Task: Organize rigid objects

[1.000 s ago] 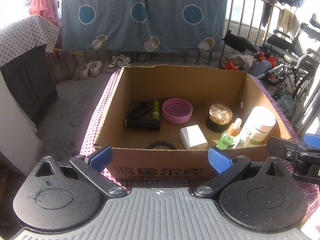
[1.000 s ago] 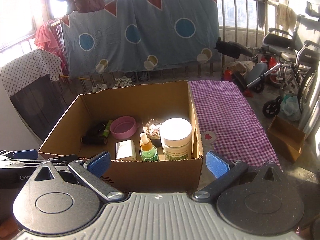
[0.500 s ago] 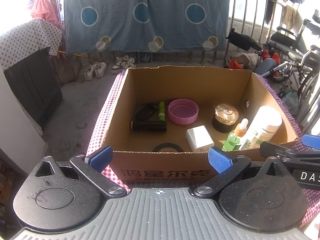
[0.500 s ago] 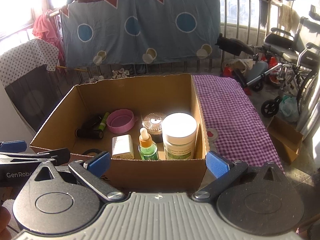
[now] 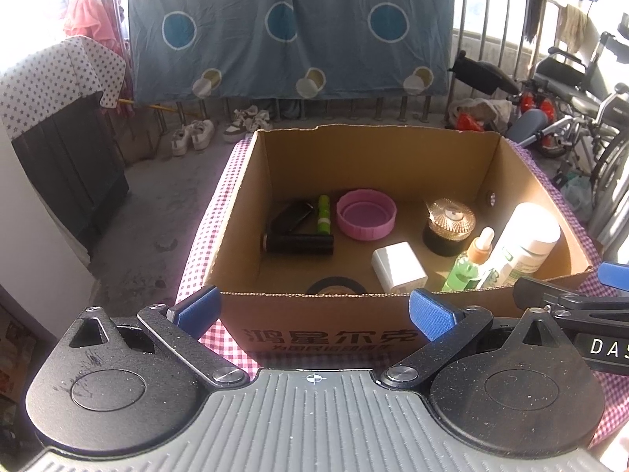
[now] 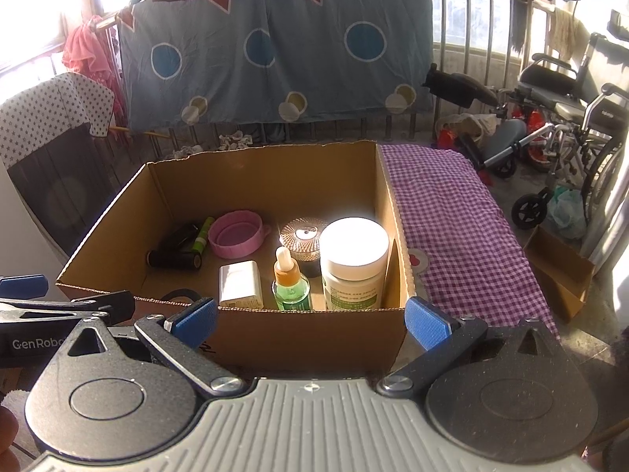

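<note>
An open cardboard box [image 5: 326, 330] [image 6: 306, 334] stands on a purple checked cloth [image 6: 456, 228]. Inside lie a pink lid [image 5: 366, 215] [image 6: 235, 234], a black cylinder [image 5: 298, 244], a green tube [image 5: 323, 214], a white box [image 5: 398, 266] [image 6: 240, 284], a gold-capped dark jar [image 5: 450, 222], a green dropper bottle [image 6: 290, 285] and a white-capped jar [image 6: 354, 263]. My left gripper [image 5: 312, 310] is open and empty before the box's near wall. My right gripper [image 6: 310, 322] is open and empty, at the same wall.
A blue sheet with circles [image 5: 291, 31] hangs on a railing behind. A wheelchair [image 6: 562, 118] and a small cardboard box [image 6: 558, 271] stand on the right. A dark cabinet [image 5: 67, 165] stands on the left. Shoes [image 5: 192, 135] lie on the floor.
Both grippers have drawn back and risen a little from the box, so more of its inside shows. Both stay open and empty.
</note>
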{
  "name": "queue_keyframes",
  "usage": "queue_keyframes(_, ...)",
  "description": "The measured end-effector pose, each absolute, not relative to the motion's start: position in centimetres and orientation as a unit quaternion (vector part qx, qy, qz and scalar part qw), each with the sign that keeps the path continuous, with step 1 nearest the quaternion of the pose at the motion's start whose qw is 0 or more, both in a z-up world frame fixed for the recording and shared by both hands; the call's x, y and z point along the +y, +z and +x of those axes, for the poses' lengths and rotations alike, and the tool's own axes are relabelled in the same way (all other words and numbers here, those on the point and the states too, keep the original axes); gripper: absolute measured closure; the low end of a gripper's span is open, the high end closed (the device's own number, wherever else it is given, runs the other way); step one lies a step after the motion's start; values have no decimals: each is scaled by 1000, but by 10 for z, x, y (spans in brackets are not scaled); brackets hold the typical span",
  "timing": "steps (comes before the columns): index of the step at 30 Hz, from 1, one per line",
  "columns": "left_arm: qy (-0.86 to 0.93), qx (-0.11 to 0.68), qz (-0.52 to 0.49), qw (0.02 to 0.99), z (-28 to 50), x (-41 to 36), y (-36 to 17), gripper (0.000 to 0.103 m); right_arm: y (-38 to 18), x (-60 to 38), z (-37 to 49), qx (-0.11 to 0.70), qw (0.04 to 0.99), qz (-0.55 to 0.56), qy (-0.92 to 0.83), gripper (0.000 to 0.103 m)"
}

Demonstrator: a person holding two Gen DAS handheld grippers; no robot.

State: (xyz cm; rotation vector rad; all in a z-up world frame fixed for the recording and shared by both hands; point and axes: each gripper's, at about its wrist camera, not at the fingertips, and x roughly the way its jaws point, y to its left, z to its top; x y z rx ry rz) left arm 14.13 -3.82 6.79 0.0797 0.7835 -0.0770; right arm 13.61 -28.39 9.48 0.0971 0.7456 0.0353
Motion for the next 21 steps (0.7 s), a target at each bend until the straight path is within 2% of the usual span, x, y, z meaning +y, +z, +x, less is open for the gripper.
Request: queue_keyframes(21,-37,380,39,923,140,-38,69,1,95,-282,133,362,931,46,16,0)
